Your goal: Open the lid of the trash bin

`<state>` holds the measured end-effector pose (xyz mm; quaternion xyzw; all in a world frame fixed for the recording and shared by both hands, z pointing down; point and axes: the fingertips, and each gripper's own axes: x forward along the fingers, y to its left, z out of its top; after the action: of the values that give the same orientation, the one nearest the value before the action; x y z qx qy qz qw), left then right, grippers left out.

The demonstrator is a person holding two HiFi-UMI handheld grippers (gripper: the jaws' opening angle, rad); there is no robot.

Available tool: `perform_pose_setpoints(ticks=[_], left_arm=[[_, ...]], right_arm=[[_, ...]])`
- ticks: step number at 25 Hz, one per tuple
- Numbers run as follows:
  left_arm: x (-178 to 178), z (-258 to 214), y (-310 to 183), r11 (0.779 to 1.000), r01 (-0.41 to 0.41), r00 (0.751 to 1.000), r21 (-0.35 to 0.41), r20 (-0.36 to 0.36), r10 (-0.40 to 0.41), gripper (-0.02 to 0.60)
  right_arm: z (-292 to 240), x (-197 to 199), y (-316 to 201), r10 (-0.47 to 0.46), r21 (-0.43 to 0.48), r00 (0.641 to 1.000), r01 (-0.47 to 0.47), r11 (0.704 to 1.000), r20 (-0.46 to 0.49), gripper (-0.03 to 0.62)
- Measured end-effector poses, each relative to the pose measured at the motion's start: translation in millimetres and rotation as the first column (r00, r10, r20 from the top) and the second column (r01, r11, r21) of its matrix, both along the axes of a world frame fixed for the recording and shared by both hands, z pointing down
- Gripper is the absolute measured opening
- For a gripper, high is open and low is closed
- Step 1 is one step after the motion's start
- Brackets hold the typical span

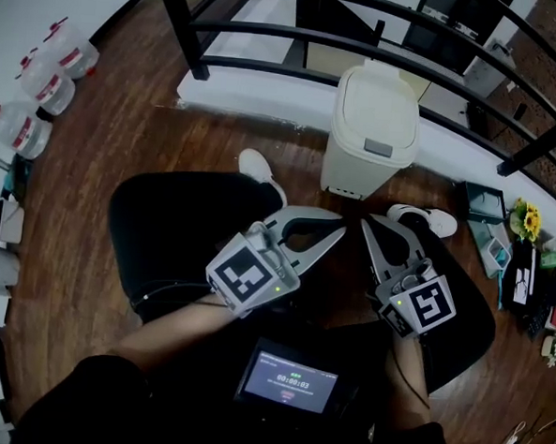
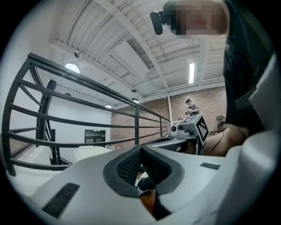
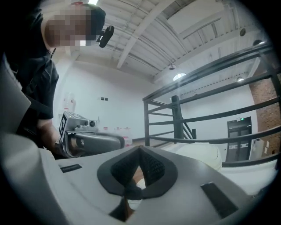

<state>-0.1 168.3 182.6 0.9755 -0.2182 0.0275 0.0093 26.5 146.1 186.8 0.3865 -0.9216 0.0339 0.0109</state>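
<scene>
While lid (image 1: 377, 114) sits shut, shoes (image 1: 259, 165) half-hidden

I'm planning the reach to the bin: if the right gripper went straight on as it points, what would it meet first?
Most likely the trash bin, near its base: the right gripper, jaws together, points at it in the head view. Depth is unclear.

I see the head view dim, with dark floor (image 1: 103, 159) and the pale trash bin (image 1: 373, 128) brightest. Both gripper views curve at black edges; the ceiling lamp (image 2: 192, 72) glares.
</scene>
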Motion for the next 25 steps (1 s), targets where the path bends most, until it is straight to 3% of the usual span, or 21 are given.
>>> perform_pose_setpoints(ticks=[8, 15, 20, 23, 25], left_arm=[[25.2, 18.8, -96.4, 1.0, 0.001, 0.999, 0.01, 0.045, -0.002, 0.038], [37.6, 53.9, -163.0, 0.998, 0.019, 0.999, -0.052, -0.028, -0.02, 0.038], [48.5, 72.8, -173.7, 0.999, 0.012, 0.994, -0.04, -0.104, -0.016, 0.038], [55.1, 88.1, -172.5, 1.0, -0.001, 0.997, -0.022, -0.083, -0.001, 0.038], [56.2, 103.2, -172.6, 0.999, 0.001, 0.997, -0.054, -0.077, -0.005, 0.038]], right_arm=[[12.8, 14.1, -89.5, 0.018, -0.03, 0.997, -0.02, 0.999, -0.072, 0.02], [44.2, 42.1, -145.3, 0.094, -0.062, 0.995, -0.092, 0.994, 0.036, 0.02], [66.3, 46.5, -153.0, 0.056, -0.052, 0.996, -0.052, 0.997, 0.071, 0.02], [82.1, 50.8, -163.6, 0.059, -0.063, 0.996, -0.054, 0.997, 0.074, 0.02], [99.1, 52.8, -169.2, 0.064, -0.081, 0.996, -0.059, 0.995, 0.069, 0.02]])
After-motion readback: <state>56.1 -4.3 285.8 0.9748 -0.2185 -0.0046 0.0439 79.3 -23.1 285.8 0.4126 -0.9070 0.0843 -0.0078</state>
